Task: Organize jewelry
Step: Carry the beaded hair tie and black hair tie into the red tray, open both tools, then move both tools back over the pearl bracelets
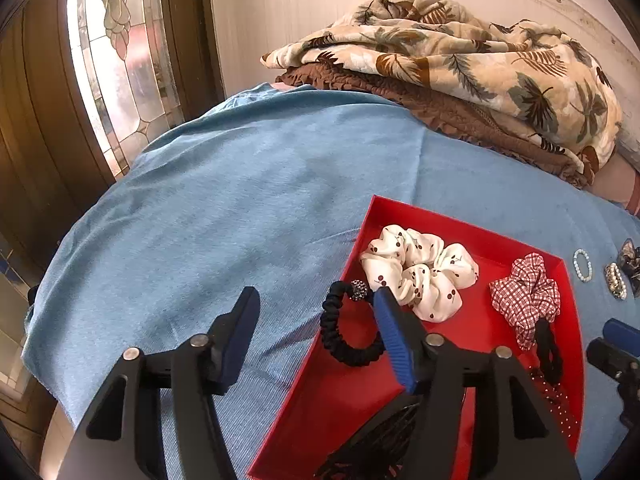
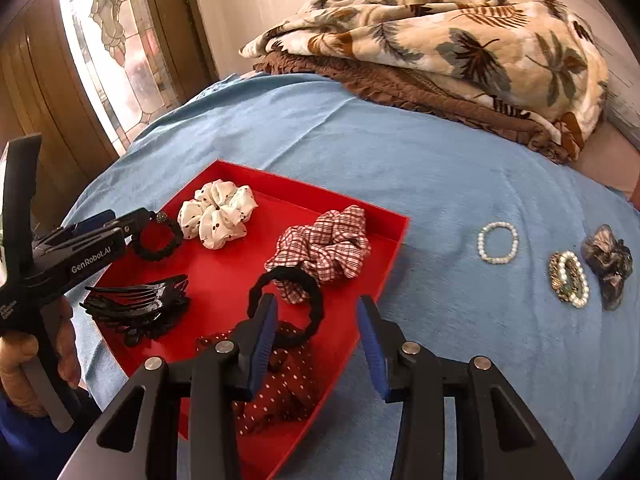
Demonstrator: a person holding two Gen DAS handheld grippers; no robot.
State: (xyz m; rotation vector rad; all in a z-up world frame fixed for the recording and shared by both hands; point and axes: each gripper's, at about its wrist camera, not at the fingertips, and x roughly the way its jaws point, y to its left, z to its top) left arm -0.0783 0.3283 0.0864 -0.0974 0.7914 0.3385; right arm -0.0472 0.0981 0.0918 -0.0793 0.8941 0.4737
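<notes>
Surface: bed under a blue velvety bedspread [image 2: 420,168]; folded leaf-print blanket [image 2: 440,40] at the far end.

Shallow red cardboard tray [image 2: 224,268] lies on the spread. In it: white satin scrunchie with cherry print [image 2: 218,216], red-and-white gingham scrunchie [image 2: 324,252], plain black elastic hair band [image 2: 286,304], dark red dotted fabric piece [image 2: 280,388], black plastic claw clip [image 2: 136,304], black braided hair tie with a rhinestone bead [image 1: 348,328].

Outside the tray, well to its right on the spread: white pearl bead bracelet [image 2: 497,242], a second oval pearl-and-metal bracelet [image 2: 570,278], and just beside that, perhaps touching, a dark grey printed scrunchie [image 2: 608,264].

Left tongs [image 1: 316,332]: spread wide, holding nothing. The inner finger sits over the tray's left edge inside the braided tie's loop; the tie lies draped across that edge. Judged: just released, or about to be nudged fully in.

Right tongs [image 2: 316,336]: spread, empty, hovering above the tray's near right corner.

Step in hand (judgement): fetch the three loose pieces.
- Take the pearl bracelet first, since it is nearest.
- Come down steeply, one finger inside the ring and one outside, and pinch a single strand.
- Soft pile: press lightly, or the beads sink and roll away.
- Lift clear of the tray wall before crossing it.
- Left tongs: push the braided tie off the rim so it cannot slip out.
</notes>
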